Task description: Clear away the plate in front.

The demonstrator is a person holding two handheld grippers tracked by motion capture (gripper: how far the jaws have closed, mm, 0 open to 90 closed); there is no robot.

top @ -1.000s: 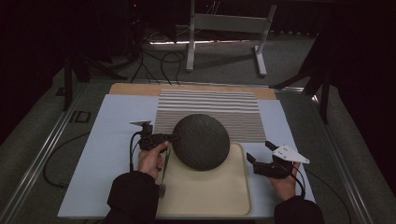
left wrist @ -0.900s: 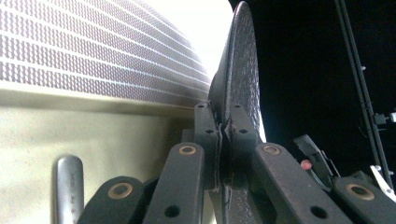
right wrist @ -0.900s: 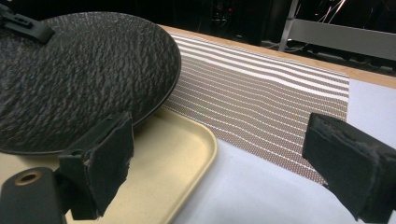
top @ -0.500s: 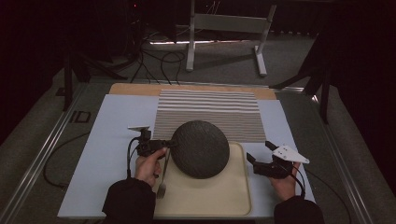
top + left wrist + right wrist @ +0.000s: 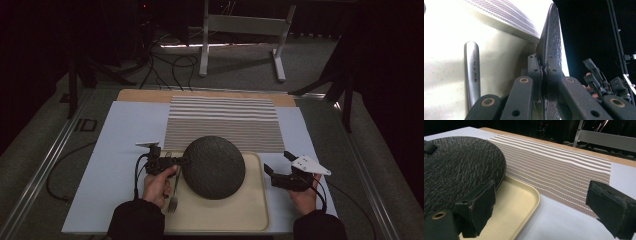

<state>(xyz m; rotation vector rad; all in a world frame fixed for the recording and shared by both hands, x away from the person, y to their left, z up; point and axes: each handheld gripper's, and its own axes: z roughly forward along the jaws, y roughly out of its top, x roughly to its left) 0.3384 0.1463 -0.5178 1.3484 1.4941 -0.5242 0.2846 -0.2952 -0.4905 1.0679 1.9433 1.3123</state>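
Left edge: pale blue mat, bare there apart from trailing cable. Left gripper near the tray's left rim, jaws pressed together, pinching the left rim of the dark plate; in the left gripper view pads clamped flat on either side of the rim, plate seen edge-on as a thin dark blade rising away. Since a second ago: plate shifted nearer and slightly right, now sitting more fully over the tray and overlapping less of the striped placemat; left hand moved along with it. Grip unchanged across that second. Reads as a carry in progress, most likely bringing the plate onto or along the tray rather than off to the placemat; not set down yet by the look of the raised far edge in the right gripper view. Fork lying on the tray just beside the left hand, handle far, tines near, partly under the plate's left rim; handle also in the left gripper view. Plate round, so no real long axis; held roughly level, textured face up, gripped rim pointing left, free rim pointing right toward the other gripper. Right gripper just beyond the tray's right rim, jaws spread, nothing between them, aimed left at the plate, parked.
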